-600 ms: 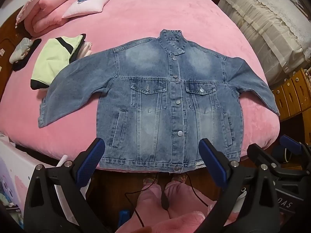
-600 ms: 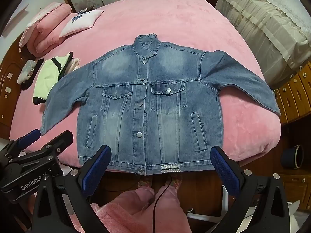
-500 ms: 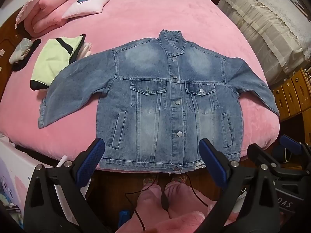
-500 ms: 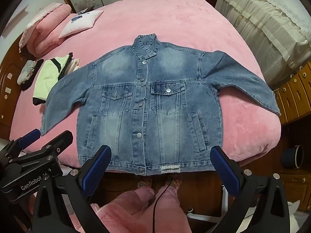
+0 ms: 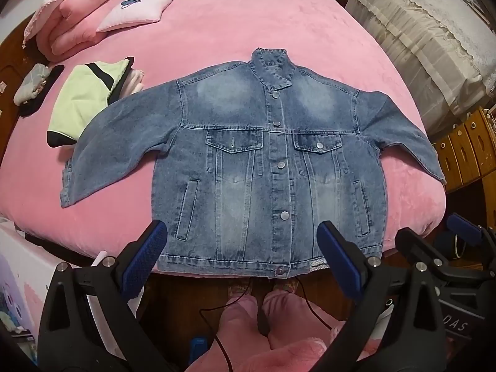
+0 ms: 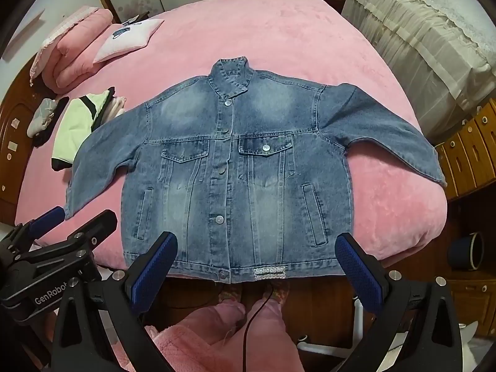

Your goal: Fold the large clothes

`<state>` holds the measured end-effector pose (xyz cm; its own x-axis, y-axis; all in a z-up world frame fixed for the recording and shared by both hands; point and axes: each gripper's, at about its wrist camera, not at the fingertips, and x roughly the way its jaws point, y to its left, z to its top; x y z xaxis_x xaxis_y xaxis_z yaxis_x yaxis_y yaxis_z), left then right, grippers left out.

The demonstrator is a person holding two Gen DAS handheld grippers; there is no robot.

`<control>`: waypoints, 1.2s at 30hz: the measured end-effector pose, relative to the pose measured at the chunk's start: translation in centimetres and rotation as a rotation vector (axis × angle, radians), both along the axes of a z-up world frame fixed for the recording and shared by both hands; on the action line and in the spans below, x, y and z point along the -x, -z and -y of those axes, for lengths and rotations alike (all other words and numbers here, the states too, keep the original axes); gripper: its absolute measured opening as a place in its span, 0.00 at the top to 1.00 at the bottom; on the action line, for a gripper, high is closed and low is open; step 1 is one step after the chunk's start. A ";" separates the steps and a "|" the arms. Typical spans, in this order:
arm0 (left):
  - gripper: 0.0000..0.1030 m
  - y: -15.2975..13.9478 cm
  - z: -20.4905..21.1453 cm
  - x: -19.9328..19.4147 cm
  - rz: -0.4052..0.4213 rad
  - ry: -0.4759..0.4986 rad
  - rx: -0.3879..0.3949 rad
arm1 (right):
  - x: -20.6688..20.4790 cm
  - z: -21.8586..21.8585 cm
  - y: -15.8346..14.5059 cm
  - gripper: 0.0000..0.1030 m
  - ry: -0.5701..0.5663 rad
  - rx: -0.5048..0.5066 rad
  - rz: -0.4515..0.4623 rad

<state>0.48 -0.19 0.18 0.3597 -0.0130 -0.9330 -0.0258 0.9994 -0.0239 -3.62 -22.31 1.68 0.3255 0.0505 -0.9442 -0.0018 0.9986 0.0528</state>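
Note:
A blue denim jacket (image 5: 272,167) (image 6: 235,173) lies flat and buttoned, front up, on the pink bed (image 5: 248,31) (image 6: 263,31). Its collar points away from me, both sleeves spread out to the sides, and its hem sits at the bed's near edge. My left gripper (image 5: 241,232) hovers open high above the hem, nothing between its blue pads. My right gripper (image 6: 257,241) is likewise open and empty above the hem. Each gripper shows at the edge of the other's view, the right gripper (image 5: 465,232) and the left gripper (image 6: 49,217).
A folded light-green garment (image 5: 86,102) lies left of the jacket's sleeve, with rolled pink bedding (image 5: 77,21) and a small pillow (image 5: 136,9) beyond. Wooden drawers (image 5: 465,152) stand right of the bed. A person's pink-clad legs (image 5: 257,325) and a cable are below.

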 end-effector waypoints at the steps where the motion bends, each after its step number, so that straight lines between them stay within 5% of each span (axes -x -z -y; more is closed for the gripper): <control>1: 0.06 0.0 0.0 0.0 0.000 0.000 0.000 | -0.1 0.1 -0.1 0.00 0.000 -0.001 0.000; 19: 0.06 -1.2 0.2 -0.8 0.006 -0.053 0.056 | -1.6 2.2 -2.9 0.00 -0.017 0.047 0.072; 27: 0.07 -1.8 -0.9 0.2 0.014 -0.150 0.121 | -3.1 1.9 -3.5 0.00 -0.070 0.006 0.058; 36: 0.07 0.8 -4.3 3.0 0.017 -0.349 0.249 | -2.9 -2.0 -1.3 0.00 -0.247 -0.028 0.120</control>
<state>-2.48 4.10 -0.62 0.3978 -0.1123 -0.9106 -0.3585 0.8945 -0.2669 -0.70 -20.31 3.00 0.4095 0.1680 -0.8967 -0.2531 0.9652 0.0652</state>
